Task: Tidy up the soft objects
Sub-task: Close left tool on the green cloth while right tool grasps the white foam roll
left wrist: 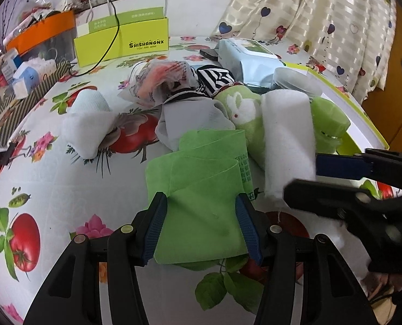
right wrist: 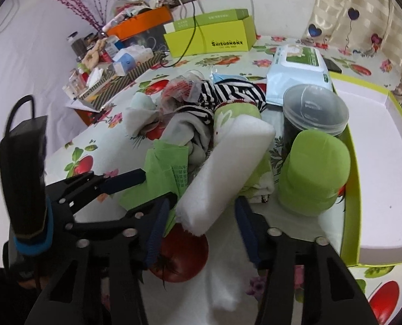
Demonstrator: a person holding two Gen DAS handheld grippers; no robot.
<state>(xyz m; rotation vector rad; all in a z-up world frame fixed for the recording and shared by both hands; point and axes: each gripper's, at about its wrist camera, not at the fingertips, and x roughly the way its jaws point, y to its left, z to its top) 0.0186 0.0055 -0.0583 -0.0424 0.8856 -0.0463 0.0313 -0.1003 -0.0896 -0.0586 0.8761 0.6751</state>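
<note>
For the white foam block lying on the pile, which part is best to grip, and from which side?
Probably the near end of the white foam block, approached from the front along the table. It slopes toward the right gripper, whose open fingers already flank that end, which overhangs the tablecloth, clear of the green cloth.

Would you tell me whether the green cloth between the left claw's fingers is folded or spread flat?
Folded: the green cloth shows overlapping layers and a turned-over flap.

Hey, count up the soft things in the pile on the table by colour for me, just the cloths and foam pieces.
Green: 2, the folded green cloth and the rabbit towel.
White: 2, the foam block and the crumpled white piece.
Striped black and white: 1, the striped garment.
Grey: 1, the grey cloth.
Total: 6.
</note>
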